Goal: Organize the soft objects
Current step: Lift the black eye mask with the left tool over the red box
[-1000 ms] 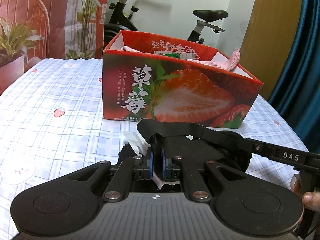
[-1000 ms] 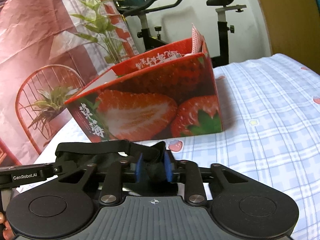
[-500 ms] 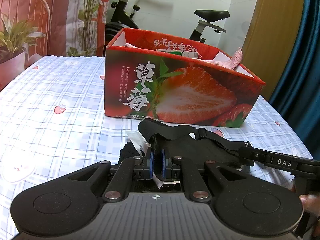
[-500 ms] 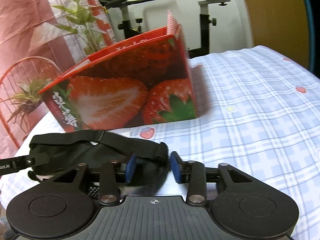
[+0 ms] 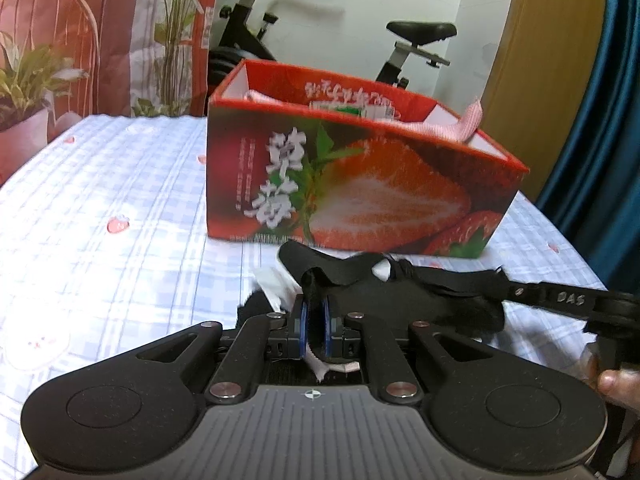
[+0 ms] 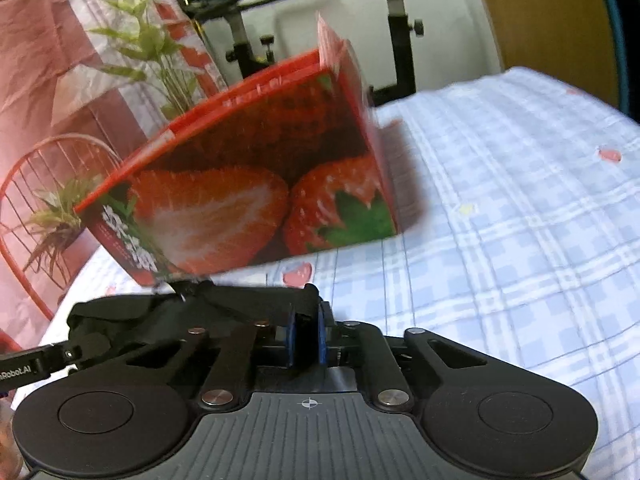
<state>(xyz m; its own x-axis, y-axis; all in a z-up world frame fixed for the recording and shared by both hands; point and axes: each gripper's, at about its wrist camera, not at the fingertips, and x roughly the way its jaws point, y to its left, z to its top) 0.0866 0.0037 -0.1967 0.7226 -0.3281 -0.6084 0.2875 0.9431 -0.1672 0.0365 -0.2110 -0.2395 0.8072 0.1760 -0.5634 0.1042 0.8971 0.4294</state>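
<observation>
Black fabric with straps [image 5: 404, 300] is stretched just above the checked tablecloth [image 5: 120, 184], close in front of the strawberry box [image 5: 360, 196] and held at both ends. One fold of it, together with a white label [image 5: 276, 288], is clamped between the blue pads [image 5: 303, 328] of the left gripper [image 5: 314, 330], whose jaws are pressed nearly together on the cloth. In the right wrist view the other end of the fabric [image 6: 192, 304] is pinched by the right gripper [image 6: 306, 338]; its jaws have just been closing, and a strap end is now gripped tightly between the blue pads [image 6: 291, 340]. The box is placed toward the far edge of the bed-like surface covered by the tablecloth, with its open top upward. Pink cloth [image 5: 472, 120] is draped over the box's right rim, and more pink material and a green-and-white packet are seen inside. Part of a hand [image 5: 616, 384] is visible at the right edge of the left wrist view. An exercise bike [image 5: 280, 20] stands behind the box. The right wrist view is blurred.
</observation>
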